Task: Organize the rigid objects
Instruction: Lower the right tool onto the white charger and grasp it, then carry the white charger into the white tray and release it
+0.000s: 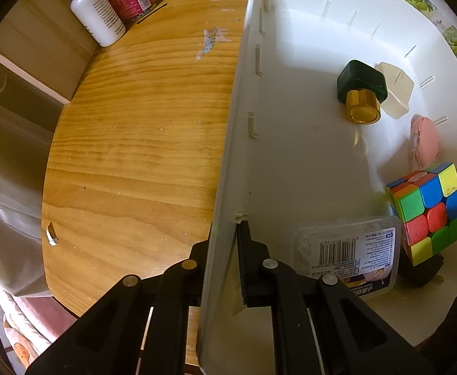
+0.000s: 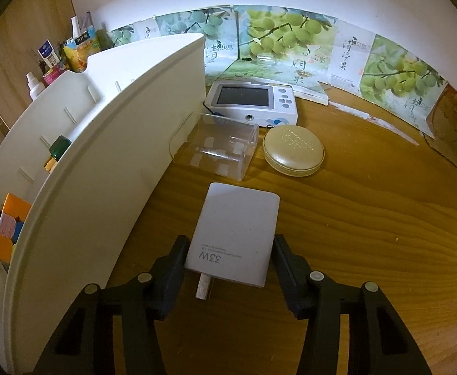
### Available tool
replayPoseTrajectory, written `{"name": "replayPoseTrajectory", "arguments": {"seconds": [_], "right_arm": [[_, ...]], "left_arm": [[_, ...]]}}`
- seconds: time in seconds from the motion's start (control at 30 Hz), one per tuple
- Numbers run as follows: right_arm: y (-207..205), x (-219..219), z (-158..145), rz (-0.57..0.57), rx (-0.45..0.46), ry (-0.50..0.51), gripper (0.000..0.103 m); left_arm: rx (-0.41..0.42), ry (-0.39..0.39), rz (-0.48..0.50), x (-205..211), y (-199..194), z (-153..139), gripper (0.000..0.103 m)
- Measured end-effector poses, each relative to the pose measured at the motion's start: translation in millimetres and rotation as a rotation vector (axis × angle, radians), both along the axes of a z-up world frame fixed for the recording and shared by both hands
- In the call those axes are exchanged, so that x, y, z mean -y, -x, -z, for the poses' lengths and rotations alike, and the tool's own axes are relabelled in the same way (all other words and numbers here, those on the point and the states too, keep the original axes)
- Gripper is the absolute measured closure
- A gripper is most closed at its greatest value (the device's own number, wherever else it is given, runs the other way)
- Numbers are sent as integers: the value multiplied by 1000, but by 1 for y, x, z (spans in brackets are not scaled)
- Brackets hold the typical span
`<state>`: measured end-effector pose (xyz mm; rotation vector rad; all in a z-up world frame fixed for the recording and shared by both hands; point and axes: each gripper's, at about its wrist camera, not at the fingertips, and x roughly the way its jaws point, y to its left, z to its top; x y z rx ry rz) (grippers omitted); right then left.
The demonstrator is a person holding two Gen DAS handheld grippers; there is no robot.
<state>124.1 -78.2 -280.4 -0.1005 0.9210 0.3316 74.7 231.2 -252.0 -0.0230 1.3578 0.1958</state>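
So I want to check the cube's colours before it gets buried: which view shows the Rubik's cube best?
The left wrist view: the Rubik's cube sits inside the white bin with three faces showing. The right wrist view only catches a sliver of it past the bin's outer wall, with washed-out colours.

An orange-brown wood grain is being shown by the worktop (image 1: pixel 134 143). The bin (image 1: pixel 306 162) is being seen as plain white. Inside it, a dark green bottle (image 1: pixel 361 81) is being topped by a gold cap, and red, blue, green, yellow and orange squares are being displayed by the puzzle cube (image 1: pixel 428 211). The charger (image 2: pixel 236 234) is being seen as white with grey "33W" print, the round case (image 2: pixel 294 151) as pale gold, and both hand-held grippers as black.
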Motion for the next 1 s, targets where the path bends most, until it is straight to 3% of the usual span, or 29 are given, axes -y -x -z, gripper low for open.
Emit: {"name": "replayPoseTrajectory", "arguments": {"seconds": [0.3,0.6,0.7,0.73,0.77,1.0], "right_arm": [[11,4,-3,35,6,-10,50],[39,5,-27,67,71,-2,53],[48,2,-37,72,97,2,59],[52,0,-42,75,113,8,73],[53,0,-44,81,114,15,75],[68,-11,-59,87,151,21,75]], "left_arm": [[4,-12,17,4,1,-3,93],[5,-26,54,9,2,-3,93],[5,-31,74,13,1,-4,93],[5,-31,79,14,1,-4,93],[6,-31,87,15,0,-4,93],[8,-30,133,20,0,-5,93]]}}
